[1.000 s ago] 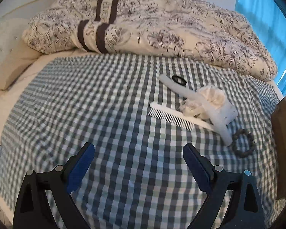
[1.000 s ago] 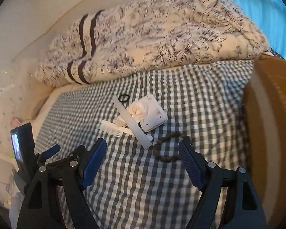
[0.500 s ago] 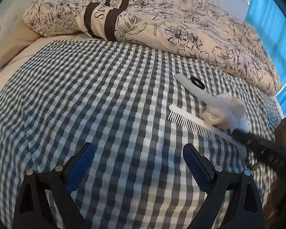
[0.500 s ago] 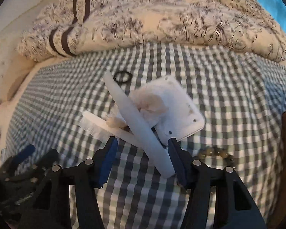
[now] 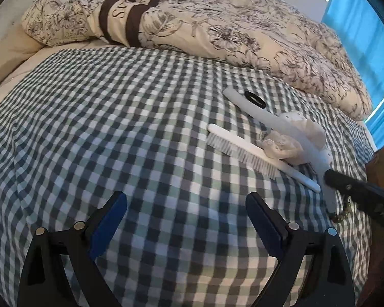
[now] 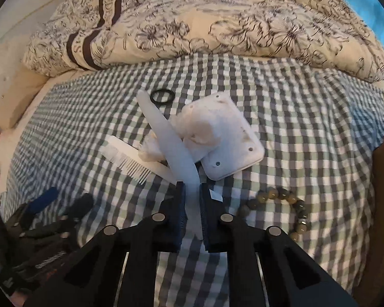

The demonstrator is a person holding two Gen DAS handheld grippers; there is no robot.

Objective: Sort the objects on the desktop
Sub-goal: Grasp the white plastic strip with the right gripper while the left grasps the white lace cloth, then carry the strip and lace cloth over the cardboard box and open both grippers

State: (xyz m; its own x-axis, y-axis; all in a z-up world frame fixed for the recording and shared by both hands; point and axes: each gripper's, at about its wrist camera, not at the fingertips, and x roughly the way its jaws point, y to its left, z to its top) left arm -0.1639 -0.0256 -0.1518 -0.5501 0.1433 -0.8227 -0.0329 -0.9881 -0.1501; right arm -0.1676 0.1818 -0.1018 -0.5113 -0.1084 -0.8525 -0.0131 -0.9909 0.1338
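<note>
The right tongs [image 6: 192,199] were pinching the near end of a long white strip [image 6: 166,130], flat and slightly translucent. Its long axis ran away from the tongs, up and to the left, and its far tip lay just beside a black ring [image 6: 162,96] on the checked bed cover [image 6: 307,128]. The strip crossed over a white comb [image 6: 130,158]. The left tongs [image 5: 187,220] were spread wide, holding nothing, above the cover.
</note>
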